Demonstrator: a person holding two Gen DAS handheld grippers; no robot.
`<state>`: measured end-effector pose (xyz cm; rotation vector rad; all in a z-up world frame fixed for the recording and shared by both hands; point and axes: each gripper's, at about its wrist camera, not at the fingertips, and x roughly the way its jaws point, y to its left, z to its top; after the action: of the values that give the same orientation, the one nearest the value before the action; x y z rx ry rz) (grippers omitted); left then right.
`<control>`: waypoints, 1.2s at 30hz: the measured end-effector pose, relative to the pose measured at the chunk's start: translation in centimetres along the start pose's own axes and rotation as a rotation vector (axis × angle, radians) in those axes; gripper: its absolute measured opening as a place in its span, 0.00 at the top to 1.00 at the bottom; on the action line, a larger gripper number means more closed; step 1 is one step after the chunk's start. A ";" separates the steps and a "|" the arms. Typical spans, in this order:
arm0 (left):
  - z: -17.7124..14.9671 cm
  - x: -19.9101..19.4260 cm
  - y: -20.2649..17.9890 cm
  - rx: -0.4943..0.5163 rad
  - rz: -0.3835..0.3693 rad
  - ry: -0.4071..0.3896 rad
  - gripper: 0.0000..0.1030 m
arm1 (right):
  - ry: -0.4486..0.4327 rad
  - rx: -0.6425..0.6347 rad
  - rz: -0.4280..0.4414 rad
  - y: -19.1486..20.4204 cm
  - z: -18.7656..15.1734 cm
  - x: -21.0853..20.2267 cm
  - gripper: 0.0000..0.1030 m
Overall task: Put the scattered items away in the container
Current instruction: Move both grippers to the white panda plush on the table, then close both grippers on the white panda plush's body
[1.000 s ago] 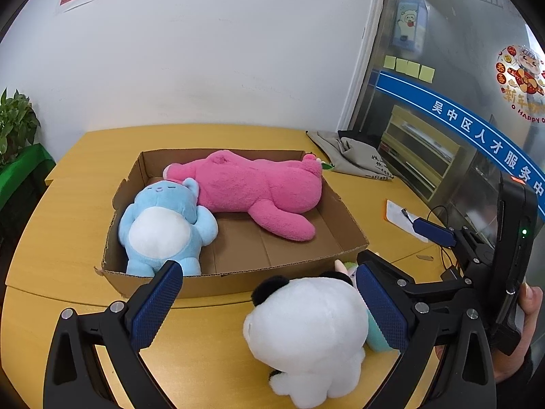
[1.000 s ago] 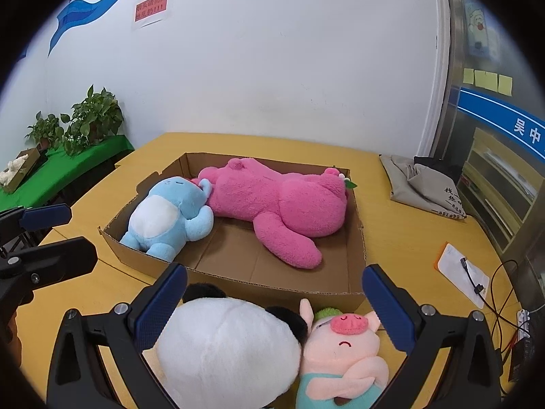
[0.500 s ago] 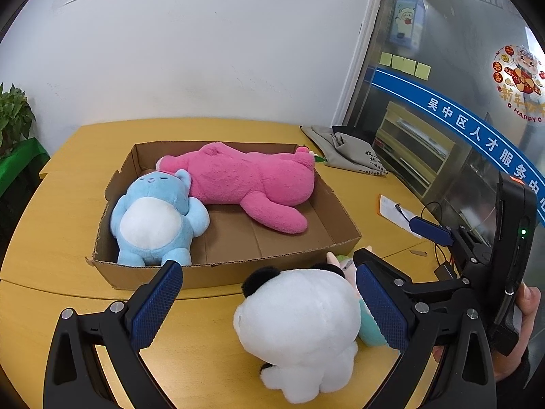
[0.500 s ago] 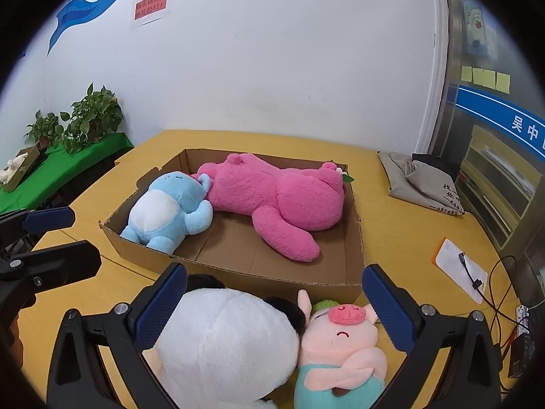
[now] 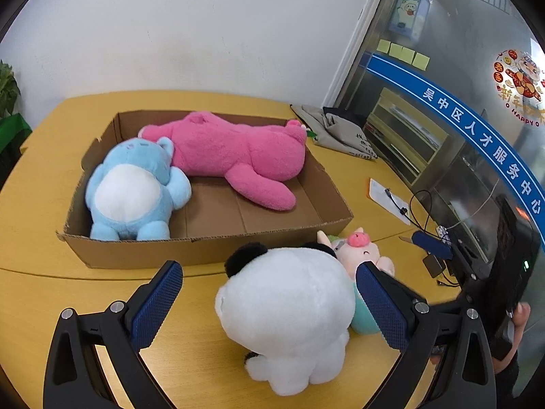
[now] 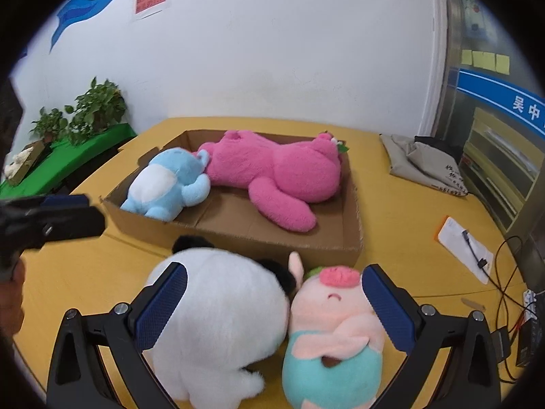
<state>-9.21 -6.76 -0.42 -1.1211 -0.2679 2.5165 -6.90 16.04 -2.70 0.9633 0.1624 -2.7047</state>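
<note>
The white panda plush (image 5: 286, 310) sits on the yellow table (image 5: 41, 300) near the cardboard box (image 5: 211, 248), touching the pig plush (image 6: 332, 334) to its right, both between the spread, empty-handed right gripper (image 6: 272, 303), the left gripper (image 5: 269, 300) equally wide.

Left hand-held gripper (image 5: 269, 301) and right hand-held gripper (image 6: 274, 303) (both spread wide) hover level, side by side.

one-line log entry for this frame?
left: open, around panda | right: open, over panda and pig | box: blue, pink plush in
</note>
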 end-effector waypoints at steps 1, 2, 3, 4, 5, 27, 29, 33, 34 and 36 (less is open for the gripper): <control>-0.2 0.6 0.2 -0.005 -0.009 0.018 0.00 | 0.005 -0.017 0.022 0.3 -0.7 -0.1 0.01; -0.3 1.2 0.4 -0.010 -0.016 0.034 0.00 | 0.012 -0.035 0.041 0.8 -1.3 -0.2 0.01; -0.5 1.8 0.6 -0.015 -0.022 0.046 0.00 | 0.022 -0.055 0.063 1.4 -2.0 -0.1 0.01; -0.6 2.5 0.9 -0.021 -0.031 0.061 0.00 | 0.033 -0.070 0.087 2.0 -2.8 0.0 0.01; -0.8 3.1 1.2 -0.030 -0.043 0.074 0.00 | 0.045 -0.073 0.109 2.6 -3.5 0.2 0.01; -2.4 9.6 2.8 -0.091 -0.230 0.220 0.26 | 0.141 0.104 0.072 5.8 -7.9 7.6 0.27; -2.5 8.9 2.4 -0.072 -0.237 0.216 0.29 | 0.133 0.107 0.072 5.8 -8.0 6.9 0.32; -2.4 6.8 1.1 -0.006 -0.213 0.185 0.31 | 0.116 0.111 0.095 6.5 -7.7 5.6 0.36; -2.2 6.1 0.8 0.008 -0.209 0.173 0.31 | 0.104 0.105 0.094 6.7 -7.5 5.1 0.37; -1.4 4.5 0.2 0.032 -0.197 0.144 0.31 | 0.076 0.105 0.103 6.9 -6.7 4.1 0.37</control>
<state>-10.97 -5.11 -4.52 -1.1943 -0.2834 2.2495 -3.97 9.87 -10.61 1.0741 -0.0149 -2.6070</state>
